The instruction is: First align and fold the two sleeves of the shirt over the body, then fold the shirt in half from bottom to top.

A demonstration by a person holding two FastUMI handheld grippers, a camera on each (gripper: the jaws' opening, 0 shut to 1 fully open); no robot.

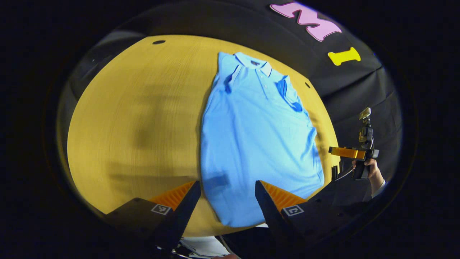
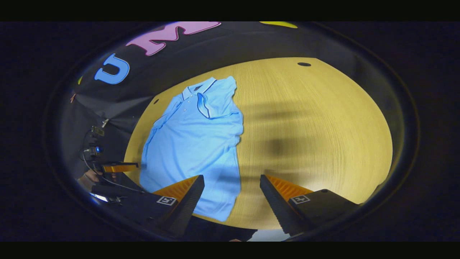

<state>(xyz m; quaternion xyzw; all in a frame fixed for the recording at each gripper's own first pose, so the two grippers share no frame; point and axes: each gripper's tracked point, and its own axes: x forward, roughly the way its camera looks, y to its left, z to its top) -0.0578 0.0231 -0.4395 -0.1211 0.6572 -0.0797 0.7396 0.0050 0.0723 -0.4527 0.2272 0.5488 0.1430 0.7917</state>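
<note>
Nothing lay around the shirt [image 1: 257, 144] on my yellow table [image 1: 136, 126]. Light blue, sleeves folded in, collar far. My left gripper [image 1: 227, 196] and right gripper [image 2: 231, 190] hovered apart, gripping nothing.

Before me I see a plain light blue shirt [image 1: 257, 144] with darker blue collar trim on a yellow wood-grain table [image 1: 136, 136].
</note>
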